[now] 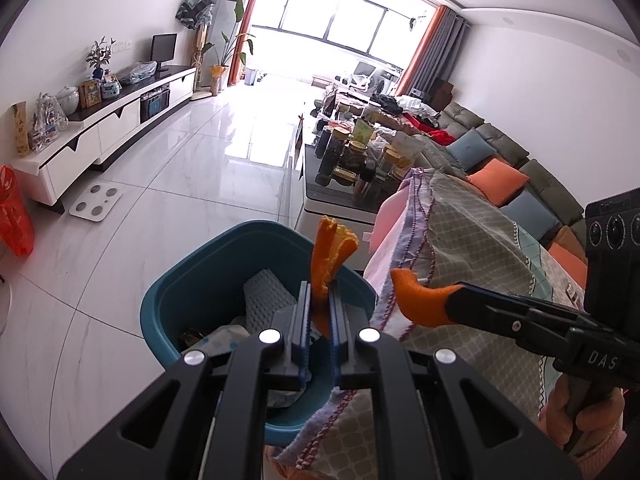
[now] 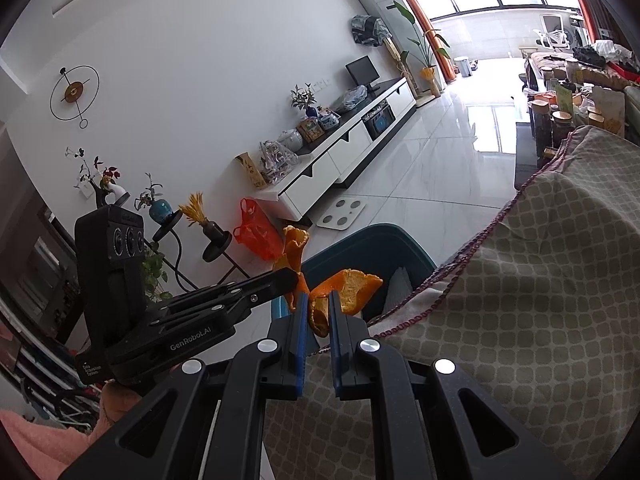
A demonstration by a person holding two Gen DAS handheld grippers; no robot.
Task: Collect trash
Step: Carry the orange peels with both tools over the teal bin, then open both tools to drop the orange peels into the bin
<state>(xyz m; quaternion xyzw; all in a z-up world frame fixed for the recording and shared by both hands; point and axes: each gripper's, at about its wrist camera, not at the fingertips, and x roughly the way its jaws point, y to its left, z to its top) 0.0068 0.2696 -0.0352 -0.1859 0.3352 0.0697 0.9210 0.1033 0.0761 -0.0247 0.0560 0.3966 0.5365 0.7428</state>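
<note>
My left gripper [image 1: 320,300] is shut on a strip of orange peel [image 1: 332,256] and holds it above a blue trash bin [image 1: 192,280] that has paper and wrappers inside. My right gripper [image 2: 319,308] is shut on another piece of orange peel [image 2: 352,288], beside the bin [image 2: 360,244] at the edge of the cloth-covered table. The right gripper also shows in the left wrist view [image 1: 452,308] with its peel [image 1: 416,300]. The left gripper shows in the right wrist view [image 2: 288,278] with its peel [image 2: 296,244].
A patterned cloth [image 2: 540,280] covers the table on the right. A glass coffee table [image 1: 360,160] with jars stands beyond the bin. A white TV cabinet [image 1: 112,128] lines the left wall, with a scale [image 1: 96,202] and a red bag [image 1: 14,212] on the tiled floor. A sofa [image 1: 520,168] runs along the right.
</note>
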